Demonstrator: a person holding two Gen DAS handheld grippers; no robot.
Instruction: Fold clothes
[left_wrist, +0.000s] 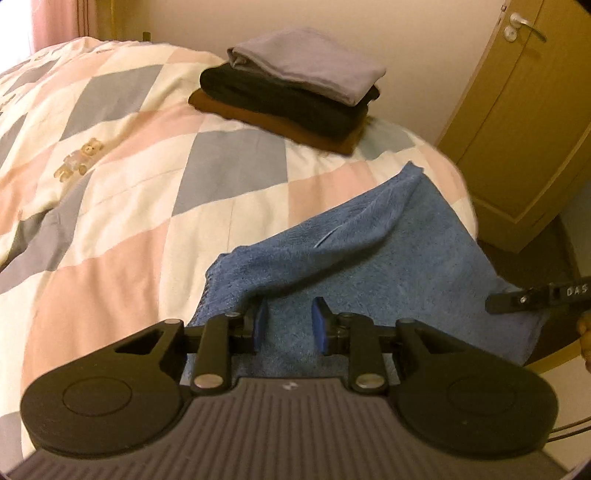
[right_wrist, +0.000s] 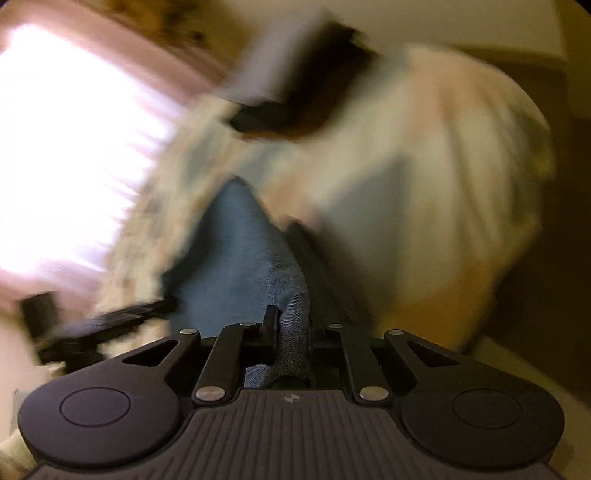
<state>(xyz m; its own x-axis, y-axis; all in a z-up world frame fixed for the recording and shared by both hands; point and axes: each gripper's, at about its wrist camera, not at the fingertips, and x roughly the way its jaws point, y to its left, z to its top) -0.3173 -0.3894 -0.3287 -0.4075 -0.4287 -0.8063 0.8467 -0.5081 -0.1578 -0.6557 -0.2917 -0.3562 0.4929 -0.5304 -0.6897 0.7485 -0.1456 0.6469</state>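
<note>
A blue towel (left_wrist: 354, 254) lies partly folded on the quilt at the bed's near right corner, one edge hanging over the side. My left gripper (left_wrist: 290, 326) is open just above its near edge, with nothing between the blue pads (left_wrist: 319, 325). The right gripper shows at the right edge of the left wrist view (left_wrist: 535, 295). In the blurred right wrist view my right gripper (right_wrist: 293, 325) is shut on a bunched fold of the blue towel (right_wrist: 236, 258). A stack of three folded clothes (left_wrist: 295, 88), grey on black on brown, sits at the bed's far side.
The patchwork quilt (left_wrist: 147, 184) in pink, cream and grey covers the bed. A wooden door (left_wrist: 524, 122) stands at the right beyond the bed corner, with dark floor below it. A bright window with a pink curtain (right_wrist: 74, 147) fills the left of the right wrist view.
</note>
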